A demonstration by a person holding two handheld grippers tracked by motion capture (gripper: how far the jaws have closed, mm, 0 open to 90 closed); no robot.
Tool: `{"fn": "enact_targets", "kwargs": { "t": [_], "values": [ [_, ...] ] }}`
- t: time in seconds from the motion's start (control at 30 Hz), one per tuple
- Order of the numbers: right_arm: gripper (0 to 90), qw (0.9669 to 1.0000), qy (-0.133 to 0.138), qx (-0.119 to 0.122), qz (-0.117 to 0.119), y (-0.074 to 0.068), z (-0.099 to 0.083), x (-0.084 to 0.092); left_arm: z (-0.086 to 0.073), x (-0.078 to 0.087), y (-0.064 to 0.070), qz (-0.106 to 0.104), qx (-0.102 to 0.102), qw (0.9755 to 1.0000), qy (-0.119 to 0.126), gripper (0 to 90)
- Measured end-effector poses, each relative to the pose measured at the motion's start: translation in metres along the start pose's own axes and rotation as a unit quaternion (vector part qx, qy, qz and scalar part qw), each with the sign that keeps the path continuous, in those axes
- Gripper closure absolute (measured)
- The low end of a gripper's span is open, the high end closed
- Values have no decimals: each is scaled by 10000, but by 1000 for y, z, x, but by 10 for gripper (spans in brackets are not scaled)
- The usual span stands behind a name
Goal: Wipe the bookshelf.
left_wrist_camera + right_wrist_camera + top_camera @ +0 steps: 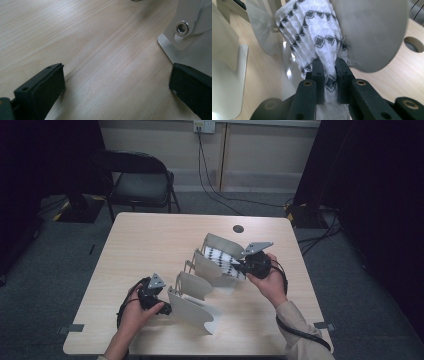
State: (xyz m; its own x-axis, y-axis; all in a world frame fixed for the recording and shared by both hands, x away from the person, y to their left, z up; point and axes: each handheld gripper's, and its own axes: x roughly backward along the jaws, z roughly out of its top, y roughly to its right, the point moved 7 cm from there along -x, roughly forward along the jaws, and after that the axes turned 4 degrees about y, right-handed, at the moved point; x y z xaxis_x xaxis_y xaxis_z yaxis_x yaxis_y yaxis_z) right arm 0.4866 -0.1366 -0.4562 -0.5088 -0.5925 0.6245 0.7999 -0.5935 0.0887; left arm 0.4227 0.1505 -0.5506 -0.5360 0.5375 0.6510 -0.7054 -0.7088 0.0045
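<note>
A white rack (192,310) with several upright curved dividers stands on the wooden table (150,245). A white cloth with a black zigzag pattern (220,258) lies between the two far dividers. My right gripper (241,266) is shut on that cloth's bunched end; in the right gripper view the cloth (312,30) rises from my right gripper (329,67) beside a grey divider (372,30). My left gripper (166,309) rests at the rack's near end. In the left gripper view my left gripper (117,80) stands wide open over bare wood, with the rack's base (192,50) by its right jaw.
A round hole (238,228) sits in the table near its far edge. Beyond the table's far left corner stands a black folding chair (140,182). Cables (215,190) run across the floor from a wall socket. Dark curtains close off both sides.
</note>
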Motion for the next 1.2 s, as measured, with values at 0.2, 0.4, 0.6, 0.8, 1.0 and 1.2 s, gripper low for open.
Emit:
{"fn": "enact_targets", "kwargs": {
  "t": [0.2, 0.4, 0.6, 0.8, 1.0, 1.2],
  "values": [
    [808, 9999, -100, -90, 72, -2, -13, -11, 0, 0, 0, 1, 7, 10000, 6, 0],
    [808, 9995, -240, -160, 105, -4, -27, -20, 0, 0, 0, 1, 6, 10000, 5, 0],
    [808, 9990, -387, -217, 110, -5, -41, -27, 0, 0, 0, 1, 6, 10000, 6, 0],
    [807, 9986, -404, -290, 158, -7, -45, -31, 0, 0, 0, 0, 6, 10000, 6, 0],
    [808, 9986, -383, -302, 207, -11, -46, -26, 0, 0, 0, 2, 5, 10000, 5, 0],
    [807, 9994, -275, -117, 171, -12, -36, -3, 0, 0, 0, 1, 2, 10000, 3, 0]
  ]
}}
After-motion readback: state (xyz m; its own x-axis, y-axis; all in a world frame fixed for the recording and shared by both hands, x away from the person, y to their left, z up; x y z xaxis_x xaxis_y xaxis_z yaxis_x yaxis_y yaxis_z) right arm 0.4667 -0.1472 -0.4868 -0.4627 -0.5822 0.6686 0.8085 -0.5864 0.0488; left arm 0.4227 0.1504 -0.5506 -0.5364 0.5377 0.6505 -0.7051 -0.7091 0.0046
